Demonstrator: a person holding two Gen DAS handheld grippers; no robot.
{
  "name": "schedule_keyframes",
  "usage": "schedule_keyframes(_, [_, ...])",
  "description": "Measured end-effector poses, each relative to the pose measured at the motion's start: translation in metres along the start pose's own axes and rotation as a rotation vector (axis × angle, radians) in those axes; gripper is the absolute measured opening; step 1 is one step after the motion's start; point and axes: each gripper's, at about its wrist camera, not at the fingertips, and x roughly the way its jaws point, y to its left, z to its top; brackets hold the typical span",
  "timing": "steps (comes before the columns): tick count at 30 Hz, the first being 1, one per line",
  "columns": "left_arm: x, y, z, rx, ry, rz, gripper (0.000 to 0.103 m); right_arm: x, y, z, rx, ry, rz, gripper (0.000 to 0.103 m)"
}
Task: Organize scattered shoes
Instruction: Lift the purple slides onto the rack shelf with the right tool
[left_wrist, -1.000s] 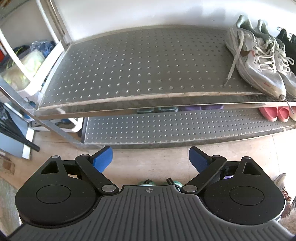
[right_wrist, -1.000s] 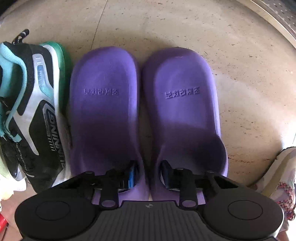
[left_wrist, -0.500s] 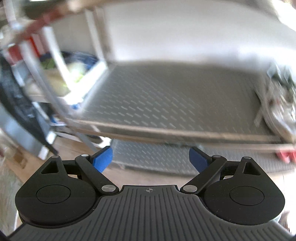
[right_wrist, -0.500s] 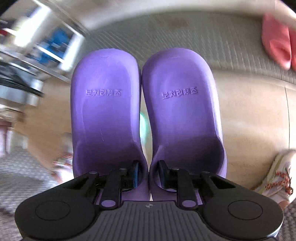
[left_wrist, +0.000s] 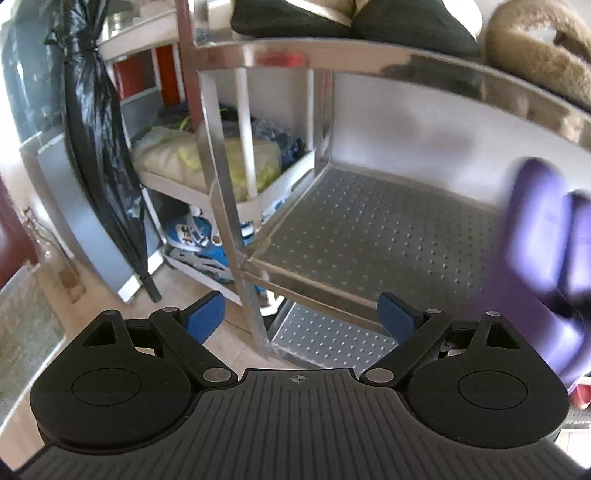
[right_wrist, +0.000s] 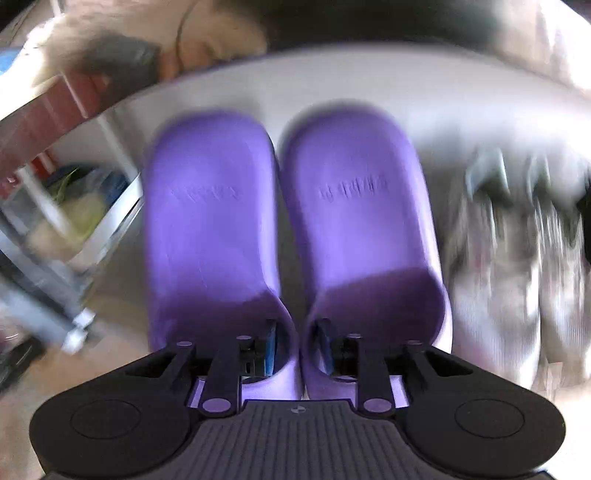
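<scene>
**Item under task:** pair of purple slippers (right_wrist: 288, 221), side by side, soles toward the shelf. They are carried clear of the floor, over the studded metal shelf (left_wrist: 369, 236) of the shoe rack. Pale trainers (right_wrist: 517, 258) sit just beside them on the right. In the left wrist view the pair shows as a blurred purple shape at the right edge.

**Right claw** (right_wrist: 295, 347): one finger is inside each slipper's upper, with the two adjoining inner walls pinched between the pads. Its jaws have just been opening, yet both walls are between the fingers and the pads appear to press on them.

**Left claw** (left_wrist: 301, 314): spread wide, holding nothing, aimed at the bare left end of the shelf.

**Handling, judged:** one-piece moulded foam or rubber, so light, flexible and not fragile. The walls yield under a pinch, and the pair could pivot or slip out if pressure drops before the soles land. The present hold on the paired inner walls near the upper is the sensible one, because it moves both together.

**Markings:** raised lettering on each insole, too blurred to read. No brand is legible.
</scene>
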Motion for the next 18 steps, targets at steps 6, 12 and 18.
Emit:
schedule_keyframes(6, [0.003, -0.019, 0.0, 0.036, 0.016, -0.031, 0.093, -0.001, 0.007, -0.017, -0.19, -0.225, -0.044, 0.088])
schedule_keyframes(12, [-0.001, -0.036, -0.006, 0.044, 0.025, -0.053, 0.093, -0.042, -0.015, -0.043, -0.135, -0.193, 0.051, 0.094])
schedule_keyframes(18, [-0.006, -0.054, -0.011, 0.08, 0.01, -0.052, 0.093, -0.041, -0.015, -0.065, -0.041, -0.051, 0.223, 0.065])
